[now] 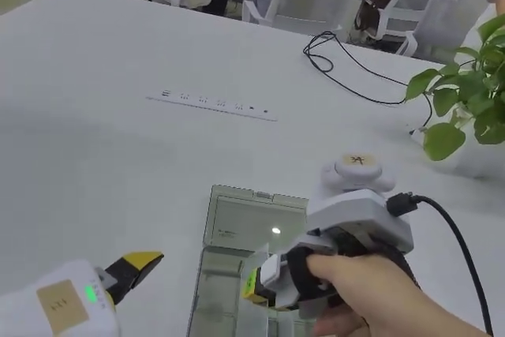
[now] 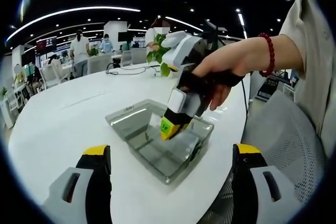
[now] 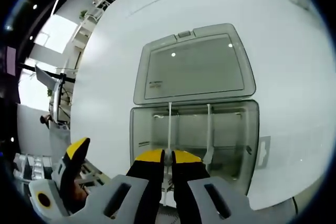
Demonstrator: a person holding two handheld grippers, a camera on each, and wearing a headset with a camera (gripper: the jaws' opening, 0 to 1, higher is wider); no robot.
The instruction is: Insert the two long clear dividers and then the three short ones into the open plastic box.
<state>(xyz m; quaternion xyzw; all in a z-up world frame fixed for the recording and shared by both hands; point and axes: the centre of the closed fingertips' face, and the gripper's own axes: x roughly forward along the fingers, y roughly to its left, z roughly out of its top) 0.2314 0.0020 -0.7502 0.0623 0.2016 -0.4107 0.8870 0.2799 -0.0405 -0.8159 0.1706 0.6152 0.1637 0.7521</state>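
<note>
The clear plastic box (image 3: 247, 129) lies open on the white table, its lid (image 3: 194, 66) folded flat beyond it. My right gripper (image 3: 168, 156) is shut on a long clear divider (image 3: 169, 124) that stands lengthwise inside the box. A second long divider (image 3: 209, 127) stands in the box beside it. In the head view the right gripper (image 1: 254, 283), held in a hand, hangs over the box (image 1: 207, 290). My left gripper (image 2: 170, 153) is open with nothing between its jaws, to the left of the box (image 2: 134, 121); in the head view it (image 1: 132, 267) sits at the bottom left.
A small clear piece (image 3: 262, 153) lies on the table just outside the box's right wall. A black cable (image 1: 347, 65) and a potted plant (image 1: 465, 92) are at the far right. A flush socket strip (image 1: 213, 104) lies in the table's middle. Chairs stand beyond the far edge.
</note>
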